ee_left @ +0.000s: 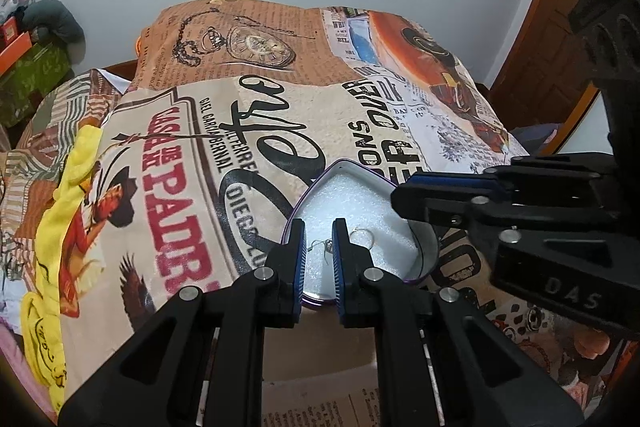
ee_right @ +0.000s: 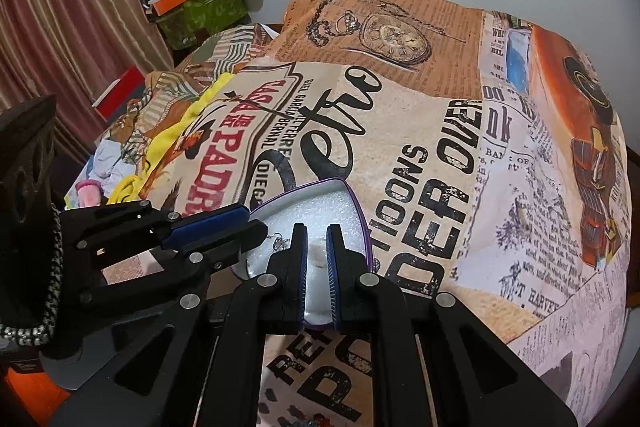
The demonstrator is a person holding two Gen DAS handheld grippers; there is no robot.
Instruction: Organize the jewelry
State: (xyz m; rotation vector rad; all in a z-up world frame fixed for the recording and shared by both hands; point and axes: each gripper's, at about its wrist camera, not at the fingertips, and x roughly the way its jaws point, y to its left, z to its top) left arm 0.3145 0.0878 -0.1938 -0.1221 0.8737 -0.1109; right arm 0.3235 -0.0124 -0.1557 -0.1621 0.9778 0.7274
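Both over a heart-shaped tin [ee_left: 430, 247] near the bed's [ee_left: 360, 115] front edge. Left tongs [ee_left: 319, 259] slightly parted, gripping nothing, straddling a thin wire earring [ee_left: 326, 247] on the white foam [ee_left: 352, 199]; a ring-shaped piece [ee_left: 362, 237] just beside. Right tongs [ee_right: 316, 259] likewise narrowly open, empty. Risks, as judged: closing too high and missing the wire, snagging foam, nudging the light tin across soft cloth, or clashing tongs, so close together.

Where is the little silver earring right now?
In the left wrist view the earring lies on the white foam inside the purple tin, between the left hand-held gripper fingers, beside a thin ring.
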